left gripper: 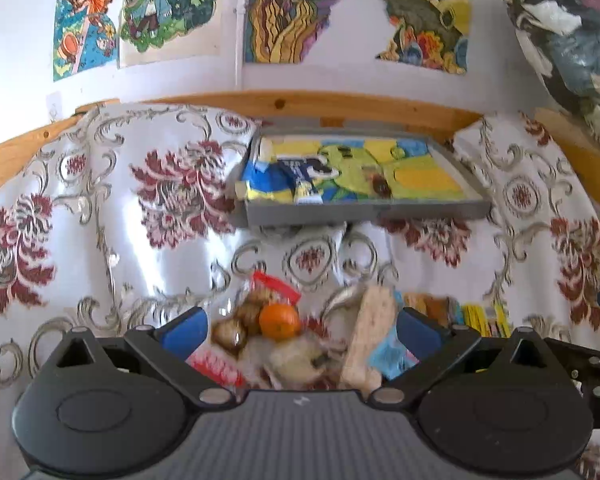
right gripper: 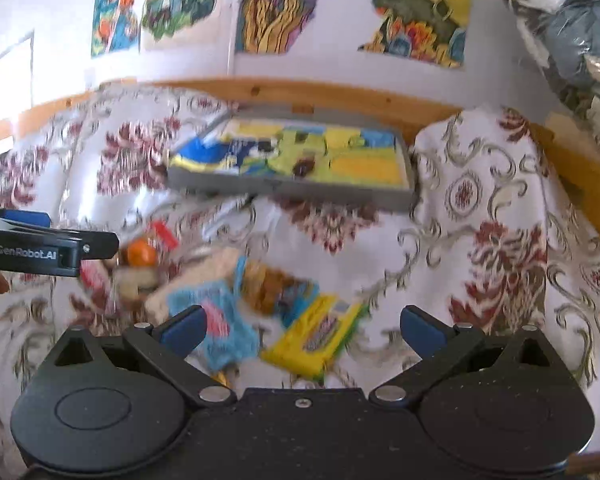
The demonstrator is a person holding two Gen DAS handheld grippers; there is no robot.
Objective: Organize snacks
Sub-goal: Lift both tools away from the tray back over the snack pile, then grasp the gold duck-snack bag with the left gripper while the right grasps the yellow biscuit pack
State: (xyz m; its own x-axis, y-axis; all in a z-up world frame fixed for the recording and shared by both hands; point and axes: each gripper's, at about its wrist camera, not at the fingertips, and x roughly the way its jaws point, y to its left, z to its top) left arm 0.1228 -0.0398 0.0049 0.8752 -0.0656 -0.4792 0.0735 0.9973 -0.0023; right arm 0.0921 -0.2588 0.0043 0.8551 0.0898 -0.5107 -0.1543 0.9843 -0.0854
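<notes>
hovering over the snack pile (left gripper: 284, 336) on the floral cloth (left gripper: 100, 220), both sets of jaws spread wide, grasping nothing.

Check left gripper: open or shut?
Open. The left gripper has its blue fingers spread wide around the snack pile, gripping nothing.

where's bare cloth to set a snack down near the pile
Free: cloth right of the yellow packet, and the strip between the snack pile and the grey tray. Crowded: around the orange, where the packets overlap.
</notes>
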